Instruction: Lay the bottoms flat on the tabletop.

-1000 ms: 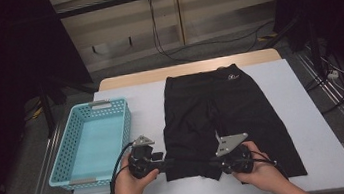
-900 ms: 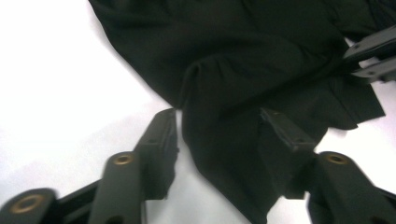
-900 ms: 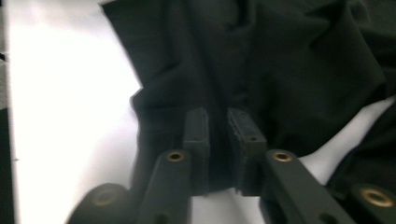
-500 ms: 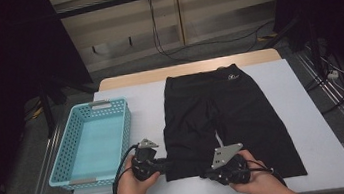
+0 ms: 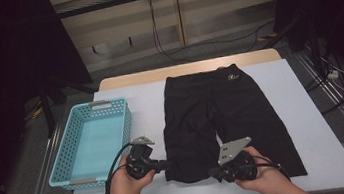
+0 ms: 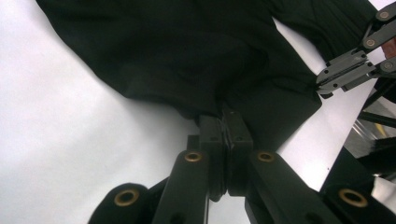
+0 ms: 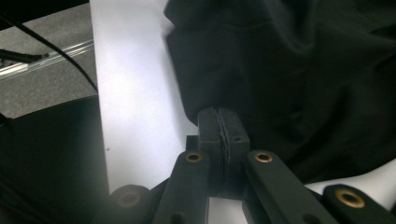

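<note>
A pair of black shorts point(image 5: 223, 115) lies flat on the white table point(image 5: 319, 158), waistband far, legs toward me. My left gripper point(image 5: 169, 165) is shut on the near left corner of the left leg's hem point(image 6: 261, 112). Its jaws have just been closing, and they pinch the fabric at the left gripper's tips point(image 6: 226, 116). My right gripper point(image 5: 213, 172) is shut on the same hem farther right. Its jaws have also just been closing on cloth, which bunches at the right gripper's tips point(image 7: 219, 116). The right gripper point(image 6: 329, 84) also appears far off in the left gripper view.
A light blue plastic basket point(image 5: 92, 137) stands at the table's left edge, close to my left hand. The table's front edge runs just below both hands. Cables and dark stands lie on the floor beyond the table.
Both hands stay near the front edge. The left jaws have drawn together on the hem, and the right hand has shifted slightly along it.
</note>
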Demonstrator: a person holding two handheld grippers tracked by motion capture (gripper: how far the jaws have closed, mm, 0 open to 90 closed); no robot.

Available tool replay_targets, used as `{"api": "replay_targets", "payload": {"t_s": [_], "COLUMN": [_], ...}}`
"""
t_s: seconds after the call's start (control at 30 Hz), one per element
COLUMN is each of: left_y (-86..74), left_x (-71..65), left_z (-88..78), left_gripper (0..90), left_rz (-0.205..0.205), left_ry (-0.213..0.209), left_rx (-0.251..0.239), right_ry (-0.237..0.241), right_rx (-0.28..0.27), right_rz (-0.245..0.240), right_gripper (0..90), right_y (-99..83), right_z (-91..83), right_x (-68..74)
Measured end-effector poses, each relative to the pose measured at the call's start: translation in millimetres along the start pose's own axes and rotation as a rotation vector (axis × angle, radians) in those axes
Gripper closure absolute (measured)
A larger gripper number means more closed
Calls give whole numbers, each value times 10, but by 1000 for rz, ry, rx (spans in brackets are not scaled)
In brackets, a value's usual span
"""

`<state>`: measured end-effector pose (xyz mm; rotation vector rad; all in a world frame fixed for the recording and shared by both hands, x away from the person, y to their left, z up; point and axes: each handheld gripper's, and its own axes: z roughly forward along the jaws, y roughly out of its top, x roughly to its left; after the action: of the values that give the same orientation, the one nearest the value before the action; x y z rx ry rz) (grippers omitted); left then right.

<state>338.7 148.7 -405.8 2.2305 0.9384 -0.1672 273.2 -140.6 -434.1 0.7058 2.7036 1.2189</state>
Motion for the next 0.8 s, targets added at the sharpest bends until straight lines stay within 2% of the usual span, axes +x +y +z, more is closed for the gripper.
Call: {"api": "replay_targets", "payload": {"t_s": [0.03, 0.07, 0.13, 0.2, 0.27, 0.33, 0.5, 0.67, 0.77, 0.8], "left_y": [-4, -9, -14, -14, -13, -12, -12, -15, -18, -16], "left_x": [13, 24, 53, 76, 96, 119, 183, 214, 224, 227], "left_z": [0, 4, 13, 24, 37, 51, 48, 24, 35, 42], "left_gripper": [871, 820, 627, 515, 401, 356, 280, 264, 262, 258], "left_rz": [-6, -8, 15, 16, 29, 42, 42, 26, 26, 15], "left_ry": [5, 22, 72, 103, 141, 164, 216, 231, 242, 244], "left_rx": [-7, -25, -58, -93, -122, -134, -182, -200, -195, -201], "right_ry": [8, 11, 0, -11, -15, -17, 3, 12, 17, 19], "right_rx": [2, -4, -22, -43, -56, -65, -54, -7, -12, -15], "right_rz": [-1, -4, -14, -23, -45, -70, -100, -129, -125, -121], "right_gripper": [887, 858, 764, 695, 662, 598, 561, 536, 581, 626], "right_y": [-3, -3, 15, 58, 107, 157, 259, 297, 304, 305], "right_z": [5, 12, 38, 76, 140, 222, 466, 665, 694, 700], "right_x": [-4, -2, 25, 66, 106, 147, 235, 274, 260, 258]}}
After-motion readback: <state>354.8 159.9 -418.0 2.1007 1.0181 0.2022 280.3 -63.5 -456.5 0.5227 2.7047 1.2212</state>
